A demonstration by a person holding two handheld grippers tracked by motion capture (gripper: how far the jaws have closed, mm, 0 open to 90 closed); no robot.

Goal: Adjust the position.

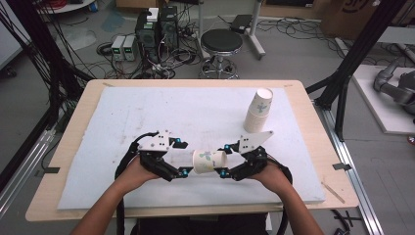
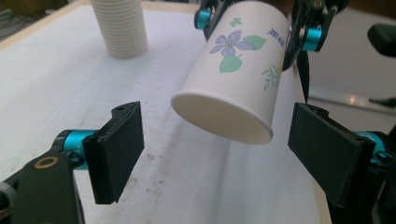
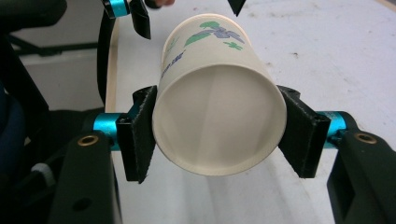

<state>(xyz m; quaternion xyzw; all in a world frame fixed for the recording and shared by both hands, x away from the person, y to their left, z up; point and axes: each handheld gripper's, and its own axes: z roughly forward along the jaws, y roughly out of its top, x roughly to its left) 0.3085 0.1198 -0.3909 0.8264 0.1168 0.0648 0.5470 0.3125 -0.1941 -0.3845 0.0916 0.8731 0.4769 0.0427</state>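
Note:
A white paper cup [image 1: 208, 161] printed with a purple flower lies on its side in the air just above the mat, near the table's front middle. My right gripper [image 1: 224, 160] is shut on it, and in the right gripper view its pads [image 3: 140, 135] press both sides of the cup [image 3: 219, 116] near the open mouth, which faces that camera. My left gripper [image 1: 185, 157] is open. In the left gripper view its gripper [image 2: 219, 154] has a jaw on either side of the cup's [image 2: 233, 70] narrow end, with a gap on each side.
A tall stack of paper cups [image 1: 258, 111] [image 2: 120, 28] stands at the back right of the white foam mat [image 1: 147, 112], which covers the wooden table [image 1: 78, 112]. Beyond the far edge are a black stool [image 1: 221, 41], computers and cables on the floor.

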